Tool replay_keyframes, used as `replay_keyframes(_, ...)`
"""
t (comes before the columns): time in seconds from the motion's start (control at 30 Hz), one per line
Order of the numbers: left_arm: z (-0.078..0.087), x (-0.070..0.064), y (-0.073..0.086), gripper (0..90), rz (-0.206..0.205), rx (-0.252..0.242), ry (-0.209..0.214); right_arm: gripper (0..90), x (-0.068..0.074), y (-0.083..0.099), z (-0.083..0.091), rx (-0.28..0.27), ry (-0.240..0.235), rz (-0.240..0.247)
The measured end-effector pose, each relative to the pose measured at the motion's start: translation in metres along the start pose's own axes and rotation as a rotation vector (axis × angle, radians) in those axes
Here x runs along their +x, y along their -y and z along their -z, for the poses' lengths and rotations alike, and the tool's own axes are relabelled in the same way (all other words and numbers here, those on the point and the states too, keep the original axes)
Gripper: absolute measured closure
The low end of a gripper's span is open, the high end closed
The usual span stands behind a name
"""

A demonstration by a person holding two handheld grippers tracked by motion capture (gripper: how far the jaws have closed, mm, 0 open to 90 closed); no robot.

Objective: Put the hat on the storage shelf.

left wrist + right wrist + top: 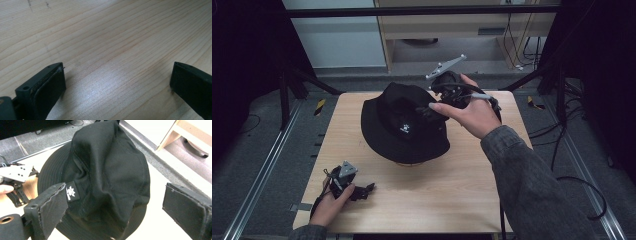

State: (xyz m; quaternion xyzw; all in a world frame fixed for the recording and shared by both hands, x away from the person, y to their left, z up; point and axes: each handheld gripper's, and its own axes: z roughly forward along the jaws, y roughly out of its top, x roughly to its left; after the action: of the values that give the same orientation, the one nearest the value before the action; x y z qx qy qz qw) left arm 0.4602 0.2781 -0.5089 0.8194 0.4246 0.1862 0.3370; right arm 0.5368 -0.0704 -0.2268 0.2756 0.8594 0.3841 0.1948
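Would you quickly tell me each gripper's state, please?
Left gripper: open, empty, over the table.
Right gripper: open, above the black bucket hat.

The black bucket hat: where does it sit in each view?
High view: black bucket hat at table centre, under the right gripper.
Left gripper view: not in it.
Right gripper view: hat between the open jaws.
Shared landmark: the hat's white logo tag.

Black bucket hat (404,125) with small white-emblem tag (72,191), pale wood-grain table (462,185), black claw pads (53,206).
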Motion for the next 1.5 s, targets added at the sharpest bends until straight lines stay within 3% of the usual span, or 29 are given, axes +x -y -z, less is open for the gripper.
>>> replay_keyframes(0.63, 0.0, 0.0, 0.0, 0.0, 0.001, -0.003, -0.001, 5.3, -0.006, 0.029, 0.023, -0.006, 0.033, -0.023)
replay_keyframes(1.17, 0.0, 0.0, 0.0, 0.0, 0.0, 0.0, -0.001, 5.7, -0.019, 0.092, 0.047, -0.011, 0.083, -0.1)
replay_keyframes(1.4, 0.0, 0.0, 0.0, 0.0, 0.001, -0.001, 0.0, 6.7, -0.016, 0.114, 0.046, -0.008, 0.099, -0.111)
replay_keyframes(1.5, 0.0, 0.0, 0.0, 0.0, 0.001, 0.0, 0.0, 7.2, -0.012, 0.131, 0.041, -0.001, 0.102, -0.128)
